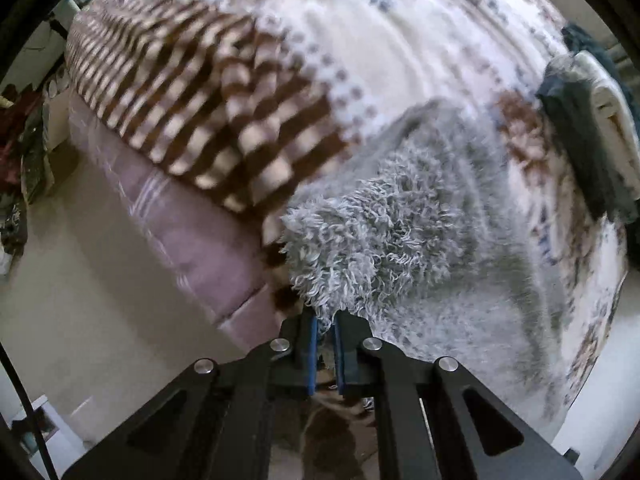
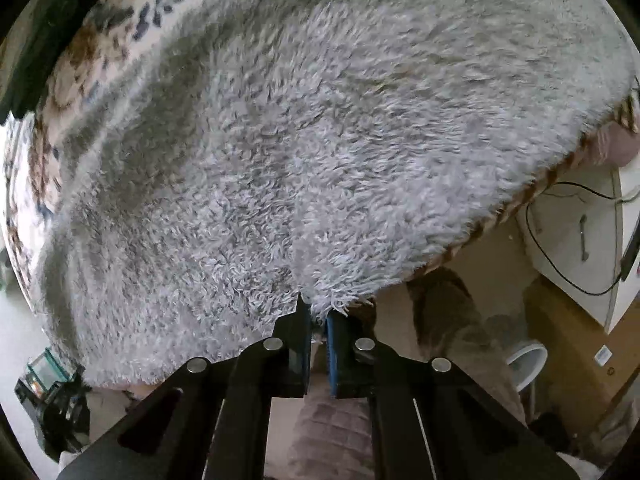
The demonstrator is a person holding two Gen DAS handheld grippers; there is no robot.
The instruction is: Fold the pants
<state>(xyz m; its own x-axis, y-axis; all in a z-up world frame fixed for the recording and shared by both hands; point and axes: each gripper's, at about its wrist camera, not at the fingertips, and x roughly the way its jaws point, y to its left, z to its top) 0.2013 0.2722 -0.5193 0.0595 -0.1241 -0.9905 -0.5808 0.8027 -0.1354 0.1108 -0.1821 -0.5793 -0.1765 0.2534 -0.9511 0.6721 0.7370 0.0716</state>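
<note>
Fleecy grey pants, patterned blanket beneath

The right gripper pinches the edge of the shaggy grey fleece pants spread over a floral patterned blanket.

A bed with a floral and brown-checked blanket stands on a pale floor; cables trail by white furniture.

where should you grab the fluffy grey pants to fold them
At the near hem edge, pinched from above at two spots. The fluffy grey pants lie flat on the bed, that edge by the bedside; left gripper and right gripper are shut on it.
</note>
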